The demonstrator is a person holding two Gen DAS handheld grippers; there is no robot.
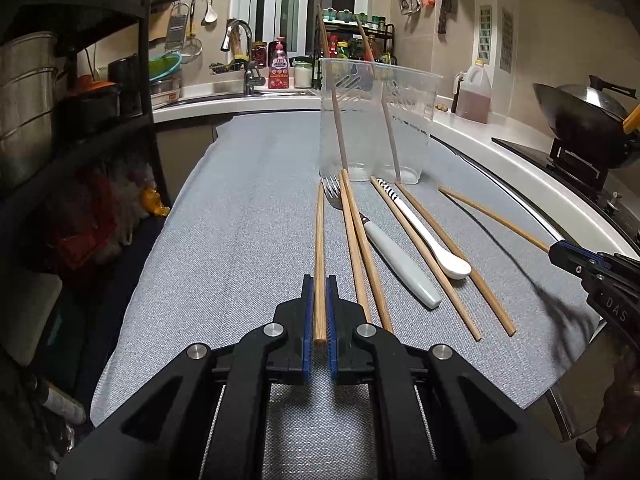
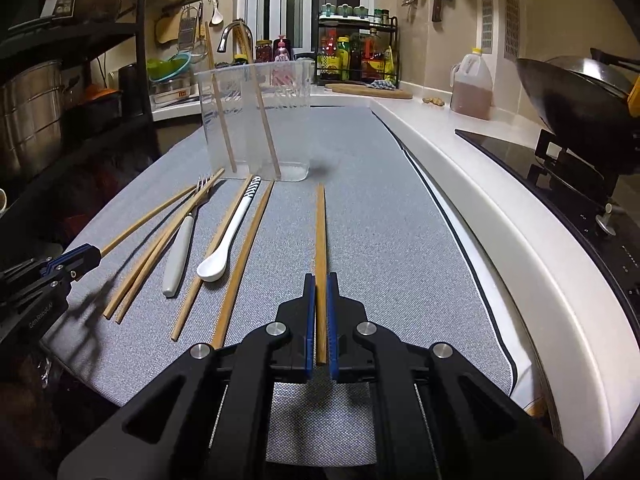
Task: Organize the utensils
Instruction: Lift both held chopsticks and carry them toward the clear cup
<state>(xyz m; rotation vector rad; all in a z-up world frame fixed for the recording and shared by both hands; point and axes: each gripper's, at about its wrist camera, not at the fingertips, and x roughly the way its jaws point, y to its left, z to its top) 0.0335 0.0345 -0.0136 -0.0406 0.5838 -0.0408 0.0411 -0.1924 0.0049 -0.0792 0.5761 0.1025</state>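
My left wrist view sits low over the near edge of the worktop (image 1: 248, 200), looking along its tool (image 1: 320, 308) toward the far edge, the clear container (image 1: 376, 120) and the sink beyond. My right wrist view faces the same way from nearer the hob-side edge. Both share the container and the scattered utensils, and each catches the other tool at its frame edge.

Left gripper (image 1: 319, 308) clamped on chopstick (image 1: 319, 240) — fork (image 1: 384, 240), spoon (image 1: 432, 236) beside, w/ clear holder (image 1: 376, 120) behind.

Home kitchen: sink w/ faucet (image 1: 239, 36), wok (image 1: 580, 114), spice rack (image 2: 357, 46).
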